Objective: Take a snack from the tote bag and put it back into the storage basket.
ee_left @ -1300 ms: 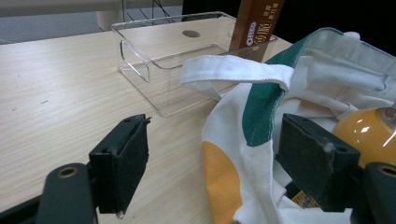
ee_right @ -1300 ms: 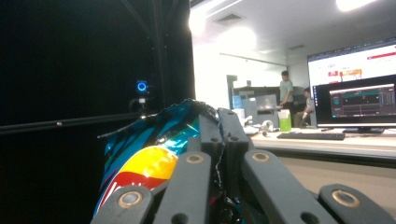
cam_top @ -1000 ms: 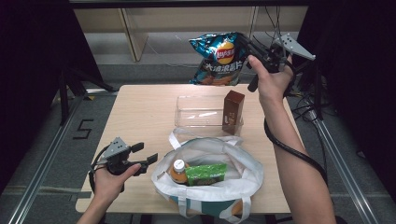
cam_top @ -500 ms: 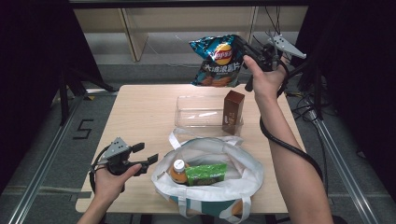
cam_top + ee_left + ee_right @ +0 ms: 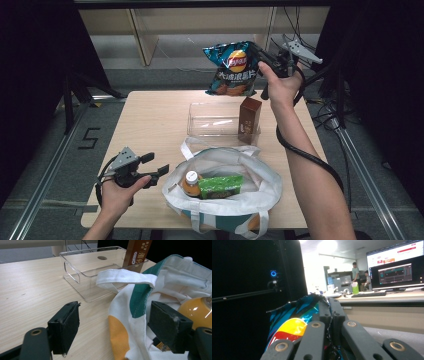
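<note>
Chips bag (image 5: 232,69) hangs above the bench's (image 5: 150,125) far edge, pinched by the right claw (image 5: 261,54); the right gripper view shows both jaws pressed onto its crinkled top. Clear bin (image 5: 215,119) holds a brown carton (image 5: 249,115). Left claw (image 5: 117,325), spread, straddles the tote bag's (image 5: 225,172) rim, bottle (image 5: 190,183) inside.

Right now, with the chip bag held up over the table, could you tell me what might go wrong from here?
The right gripper pinches the chip bag only at one top corner, so it could swing or slip as it travels. If it is lowered into the clear bin, it may knock the upright brown carton standing at the bin's right end. The left gripper, jaws open, sits close to the tote bag and might snag its loose handle.
</note>
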`<action>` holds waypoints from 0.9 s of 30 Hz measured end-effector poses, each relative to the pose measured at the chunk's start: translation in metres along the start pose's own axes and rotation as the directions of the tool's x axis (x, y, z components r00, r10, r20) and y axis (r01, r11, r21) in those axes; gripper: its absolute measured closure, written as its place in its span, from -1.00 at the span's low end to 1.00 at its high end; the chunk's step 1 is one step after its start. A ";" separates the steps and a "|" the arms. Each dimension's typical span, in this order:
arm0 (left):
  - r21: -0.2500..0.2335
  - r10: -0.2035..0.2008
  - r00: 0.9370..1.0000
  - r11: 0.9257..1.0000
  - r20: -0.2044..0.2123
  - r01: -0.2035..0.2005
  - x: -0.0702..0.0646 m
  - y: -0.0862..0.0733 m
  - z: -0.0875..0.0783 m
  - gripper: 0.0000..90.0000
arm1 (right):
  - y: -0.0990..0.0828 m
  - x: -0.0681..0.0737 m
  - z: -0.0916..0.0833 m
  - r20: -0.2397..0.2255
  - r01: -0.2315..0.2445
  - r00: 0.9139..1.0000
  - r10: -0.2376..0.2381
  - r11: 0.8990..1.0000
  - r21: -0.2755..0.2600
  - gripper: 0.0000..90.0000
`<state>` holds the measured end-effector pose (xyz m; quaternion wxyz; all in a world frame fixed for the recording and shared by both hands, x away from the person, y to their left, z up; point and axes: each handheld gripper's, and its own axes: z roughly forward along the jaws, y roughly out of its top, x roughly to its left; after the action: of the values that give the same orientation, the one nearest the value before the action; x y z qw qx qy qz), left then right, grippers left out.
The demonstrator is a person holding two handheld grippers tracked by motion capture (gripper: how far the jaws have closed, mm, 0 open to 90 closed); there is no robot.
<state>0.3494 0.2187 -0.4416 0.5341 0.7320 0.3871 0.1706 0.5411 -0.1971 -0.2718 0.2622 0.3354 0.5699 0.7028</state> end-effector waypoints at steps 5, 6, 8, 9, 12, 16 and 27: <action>-0.006 0.000 1.000 1.000 0.003 0.000 0.001 0.000 0.000 -0.46 | -0.003 -0.002 0.002 0.004 -0.003 1.000 0.002 1.000 0.015 1.00; -0.006 -0.001 1.000 1.000 0.003 0.001 0.000 0.000 0.000 -0.46 | -0.004 -0.002 0.002 0.007 -0.007 1.000 0.007 1.000 0.017 1.00; -0.001 -0.001 1.000 1.000 -0.003 0.001 0.000 0.000 0.000 -0.46 | -0.005 -0.003 0.003 0.003 -0.003 1.000 0.003 1.000 0.026 1.00; -0.001 0.000 1.000 1.000 -0.002 0.000 0.000 0.000 0.000 -0.47 | -0.006 -0.003 0.003 0.004 -0.001 1.000 0.001 1.000 0.030 1.00; -0.002 0.000 1.000 1.000 -0.003 0.000 0.000 0.000 0.000 -0.47 | -0.008 -0.004 0.004 -0.002 0.002 1.000 -0.002 0.999 0.035 1.00; -0.001 0.003 1.000 1.000 -0.001 -0.003 0.000 0.000 0.000 -0.47 | -0.010 -0.005 0.006 -0.002 -0.017 1.000 0.017 0.999 0.046 1.00; -0.002 -0.012 1.000 1.000 -0.003 0.012 -0.001 0.000 0.000 -0.47 | -0.025 -0.012 0.006 -0.005 -0.029 1.000 0.029 0.995 0.091 1.00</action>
<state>0.3490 0.2182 -0.4417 0.5354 0.7287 0.3922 0.1688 0.5530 -0.1969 -0.2975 0.2347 0.3530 0.5971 0.6810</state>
